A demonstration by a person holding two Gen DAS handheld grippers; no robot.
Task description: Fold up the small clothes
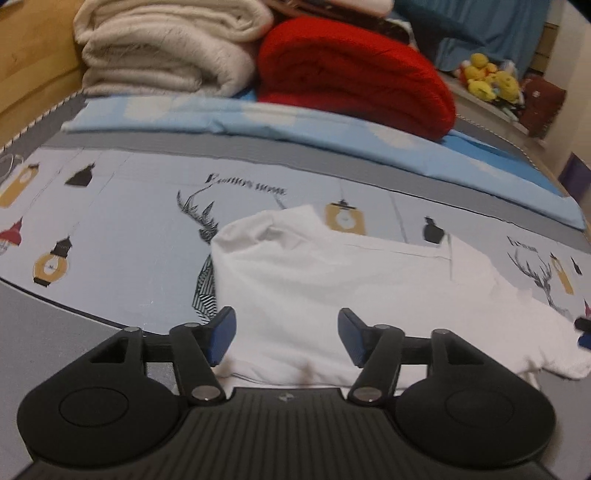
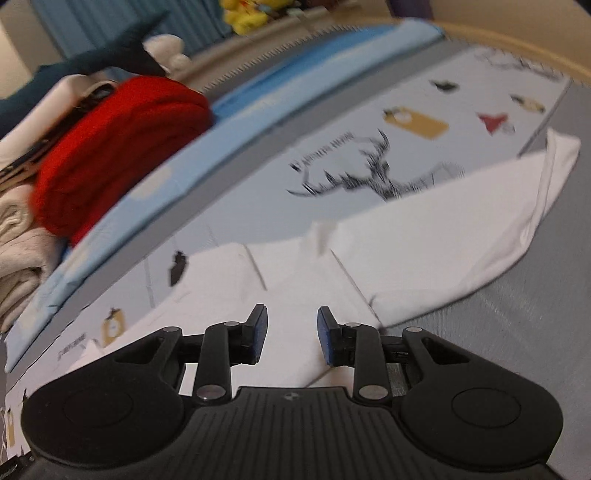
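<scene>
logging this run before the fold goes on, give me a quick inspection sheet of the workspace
surface: bed with printed grey sheet, deer and lantern motifs
job's things: white garment lying partly folded on the sheet
clutter: red blanket, cream blanket and light blue bedding stacked behind
grippers: left gripper open over the garment; right gripper open over the garment, neither holding cloth
cables: nothing seen
surroundings: yellow plush toys, blue curtain

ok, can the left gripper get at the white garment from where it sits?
Probably yes. The left gripper is open, with the white garment lying flat on the bedsheet directly ahead between its fingers. Nothing lies in between; the red blanket sits well behind.
</scene>
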